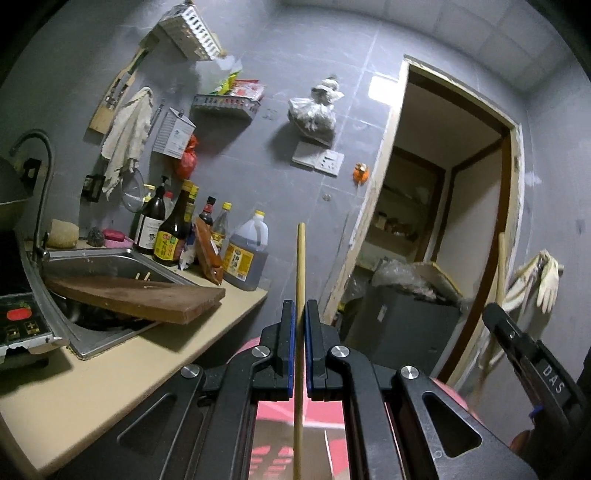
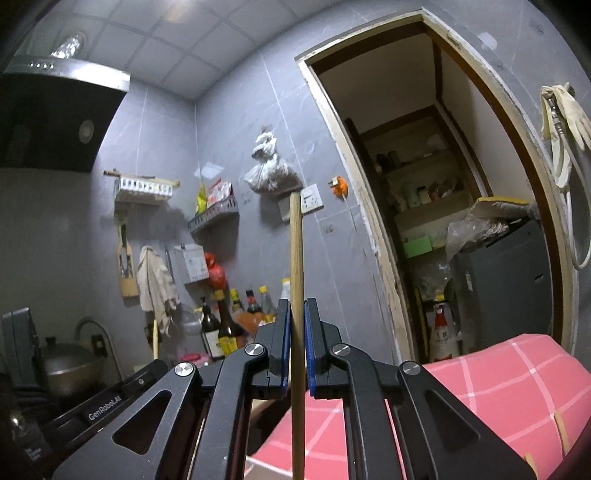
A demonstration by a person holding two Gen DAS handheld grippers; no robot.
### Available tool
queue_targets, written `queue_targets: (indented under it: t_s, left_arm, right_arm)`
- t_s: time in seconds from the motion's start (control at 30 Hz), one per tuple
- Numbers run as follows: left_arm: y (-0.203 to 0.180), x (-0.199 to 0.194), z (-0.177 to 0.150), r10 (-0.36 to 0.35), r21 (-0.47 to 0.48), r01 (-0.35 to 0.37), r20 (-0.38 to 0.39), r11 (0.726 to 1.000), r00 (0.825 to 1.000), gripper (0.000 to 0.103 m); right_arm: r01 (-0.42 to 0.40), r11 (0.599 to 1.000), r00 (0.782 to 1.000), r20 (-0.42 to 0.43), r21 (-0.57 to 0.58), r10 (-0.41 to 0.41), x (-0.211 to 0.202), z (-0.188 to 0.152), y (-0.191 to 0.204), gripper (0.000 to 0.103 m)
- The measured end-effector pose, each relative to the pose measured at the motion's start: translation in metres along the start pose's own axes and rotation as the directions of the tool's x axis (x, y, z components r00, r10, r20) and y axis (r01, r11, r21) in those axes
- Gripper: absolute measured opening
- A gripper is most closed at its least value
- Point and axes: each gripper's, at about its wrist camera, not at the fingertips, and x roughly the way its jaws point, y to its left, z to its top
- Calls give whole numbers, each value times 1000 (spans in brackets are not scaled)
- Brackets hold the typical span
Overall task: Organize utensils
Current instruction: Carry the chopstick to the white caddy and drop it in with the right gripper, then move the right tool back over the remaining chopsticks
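Observation:
My left gripper (image 1: 300, 314) is shut on a thin wooden chopstick (image 1: 300, 266) that stands upright between its blue pads and runs down past the bottom of the left wrist view. My right gripper (image 2: 296, 314) is shut on a second, thicker-looking wooden chopstick (image 2: 296, 251), also upright. Both grippers point level toward the grey tiled wall. The right gripper's body (image 1: 532, 362) shows at the right edge of the left wrist view, and the left gripper's body (image 2: 110, 402) at the lower left of the right wrist view. Two more chopstick tips (image 1: 143, 276) poke up from the sink behind a wooden board.
A steel sink (image 1: 110, 258) with a wooden cutting board (image 1: 147, 299) across it sits on the beige counter (image 1: 110, 376) at left. Sauce bottles (image 1: 173, 229) line the wall. A white slotted holder (image 1: 192, 31) hangs high up. A doorway (image 2: 424, 203) opens right; pink checked cloth (image 2: 498, 387) lies below.

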Motion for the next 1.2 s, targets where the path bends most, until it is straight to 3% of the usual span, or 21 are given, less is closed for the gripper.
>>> queue_targets:
  t_s: [0.47,0.57,0.63,0.7,0.8,0.9,1.0,1.1,1.2]
  left_arm:
    - [-14,-3,-28,-49,87,62,-138,994,989,4]
    - [-17,-5,-31,-62,91,78,-162,993,985,5]
    - [-18,-6,-32,-71,89,87,-175,992,982,9]
    - [-18,-8,-31,-78,74,93,-183,993,980,24]
    - [-18,-13,-28,-88,50,99,-191,994,978,36]
    - [-22,-19,-23,-94,41,104,-189,994,977,46]
    - [-29,-27,-19,-98,44,108,-184,993,978,60]
    - [-41,-34,-16,-104,60,117,-182,991,978,66]
    - [-54,-42,-17,-115,86,132,-176,988,978,74]
  right_arm:
    - [10,1000,989,-147,2,-9,-11,-13,-7,7]
    - [16,1000,987,-163,2,-15,-14,-13,-9,14]
    - [19,1000,986,-165,6,-18,-18,-11,-10,25]
    - [24,1000,986,-167,5,-23,-21,-8,-12,25]
    - [34,999,987,-159,5,-33,-27,-2,-15,29]
    - [45,999,989,-141,7,-43,-38,6,-19,48]
    - [63,998,990,-126,0,-62,-53,16,-25,57]
    - [89,996,989,-121,-10,-89,-68,25,-31,75]
    - [111,993,987,-114,-29,-114,-85,32,-37,82]
